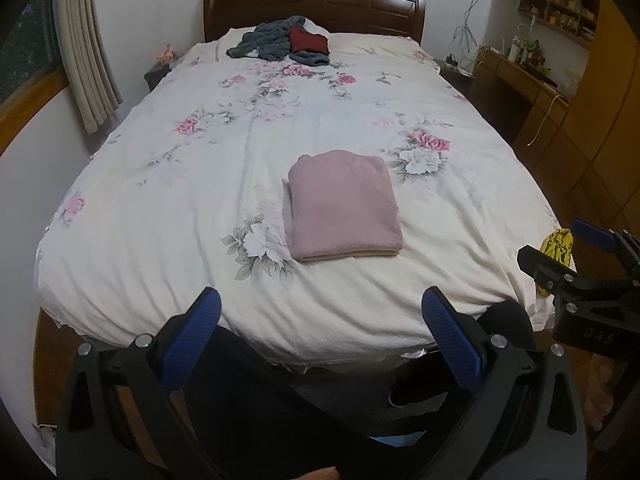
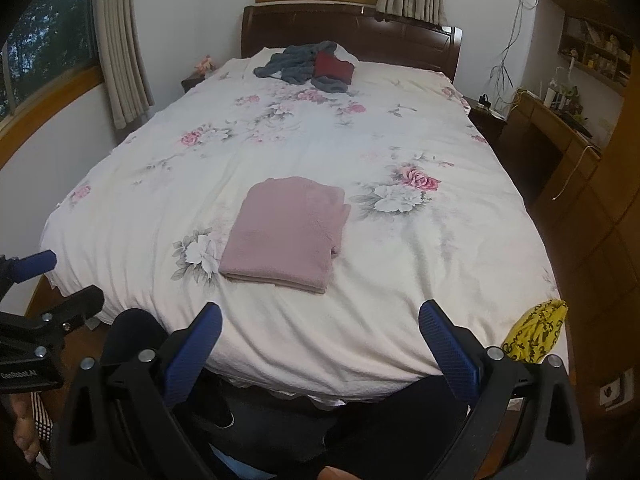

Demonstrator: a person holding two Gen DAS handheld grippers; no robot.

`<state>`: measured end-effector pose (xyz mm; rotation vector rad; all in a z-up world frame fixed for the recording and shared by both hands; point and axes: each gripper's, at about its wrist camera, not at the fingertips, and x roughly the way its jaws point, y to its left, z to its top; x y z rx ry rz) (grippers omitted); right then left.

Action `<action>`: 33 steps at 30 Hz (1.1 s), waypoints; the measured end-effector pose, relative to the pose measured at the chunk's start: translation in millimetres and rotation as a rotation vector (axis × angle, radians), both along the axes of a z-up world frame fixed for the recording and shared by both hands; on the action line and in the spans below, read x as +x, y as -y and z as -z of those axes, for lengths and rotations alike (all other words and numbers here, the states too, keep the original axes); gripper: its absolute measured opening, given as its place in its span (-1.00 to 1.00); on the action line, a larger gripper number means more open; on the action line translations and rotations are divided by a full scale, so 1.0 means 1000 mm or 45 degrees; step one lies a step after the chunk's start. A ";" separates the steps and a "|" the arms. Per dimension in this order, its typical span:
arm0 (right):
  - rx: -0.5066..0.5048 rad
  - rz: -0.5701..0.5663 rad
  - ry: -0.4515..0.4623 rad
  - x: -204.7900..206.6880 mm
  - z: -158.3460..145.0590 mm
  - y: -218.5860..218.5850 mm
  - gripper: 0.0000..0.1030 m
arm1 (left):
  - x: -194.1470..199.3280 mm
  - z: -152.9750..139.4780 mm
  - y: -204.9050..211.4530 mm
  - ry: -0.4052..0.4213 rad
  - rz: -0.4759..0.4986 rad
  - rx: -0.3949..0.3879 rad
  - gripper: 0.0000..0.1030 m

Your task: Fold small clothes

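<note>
- Pink and folded flat, the pink garment (image 1: 344, 206) lies as a tidy rectangle on the bed (image 1: 160, 240), toward the foot end where you stand and a little right of centre in the left wrist view. As far as the layered edges show, that piece looks finished.
- Your left claw (image 1: 320, 340) hangs over the foot edge of the bed with its blue pads spread wide and nothing between them. It is apart from the pink garment.
- Your right claw (image 2: 320, 344) is the same: pads held wide apart, empty, short of the cloth.
- What is left, by my reading, sits at the far end by the headboard (image 1: 316, 12): a loose grey garment (image 1: 272, 42) in a crumpled heap with a dark red piece (image 1: 310, 40) lying on it. Neither looks folded, though the red one is too distant to judge well.
- A yellow patterned item (image 2: 534, 336) rests at the right foot corner of the bed; you cannot tell from here whether it is clothing for this job.
- So one piece appears done and at least the heap remains, well apart from both claws, and reaching it would call for a move up the bed.
</note>
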<state>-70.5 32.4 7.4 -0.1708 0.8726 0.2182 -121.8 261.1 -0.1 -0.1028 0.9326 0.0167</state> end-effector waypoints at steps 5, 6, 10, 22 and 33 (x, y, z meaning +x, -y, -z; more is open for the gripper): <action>-0.005 -0.005 -0.016 0.004 0.003 -0.003 0.92 | 0.005 0.000 -0.004 -0.010 -0.002 0.007 0.93; -0.003 -0.006 -0.019 0.005 0.003 -0.003 0.92 | 0.006 0.000 -0.004 -0.012 -0.003 0.008 0.93; 0.004 -0.005 -0.026 0.009 0.004 -0.004 0.92 | 0.009 0.000 -0.005 -0.018 -0.008 0.011 0.93; 0.005 -0.009 -0.031 0.015 0.007 -0.005 0.92 | 0.014 0.002 -0.001 -0.024 -0.002 0.025 0.93; 0.000 -0.020 -0.017 0.021 0.011 -0.006 0.92 | 0.020 0.002 -0.003 -0.026 -0.007 0.026 0.93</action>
